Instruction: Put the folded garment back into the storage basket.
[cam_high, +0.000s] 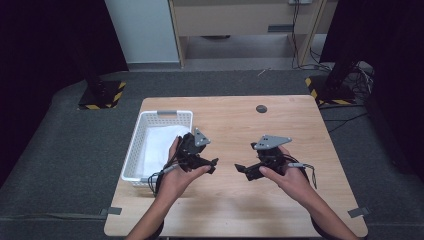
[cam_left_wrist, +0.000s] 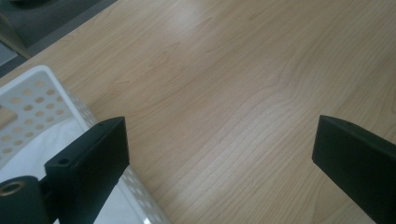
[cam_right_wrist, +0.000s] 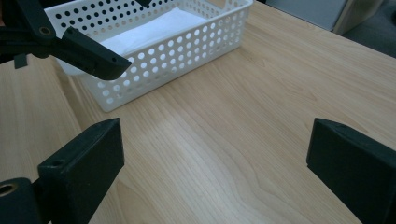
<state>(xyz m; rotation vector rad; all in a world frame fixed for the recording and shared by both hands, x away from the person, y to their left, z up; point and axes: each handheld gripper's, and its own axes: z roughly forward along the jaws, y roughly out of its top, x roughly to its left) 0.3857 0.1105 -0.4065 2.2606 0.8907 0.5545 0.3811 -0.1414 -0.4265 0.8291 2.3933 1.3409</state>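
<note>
Both grippers hang with jaws spread wide and nothing between them: the left gripper (cam_high: 212, 165) at frame centre-left, the right gripper (cam_high: 242, 169) facing it, near but apart. Bare wooden table (cam_high: 235, 200) lies beneath. Left of centre sits a white perforated basket (cam_high: 131, 155) holding folded white cloth (cam_high: 159, 142).

You have the wooden table (cam_high: 235, 200) on grey carpet (cam_high: 60, 165), with a small dark disc (cam_high: 261, 108) near its far edge; beyond it stand two black stands on yellow-striped bases (cam_high: 102, 95) and loose cables (cam_high: 362, 75)
</note>
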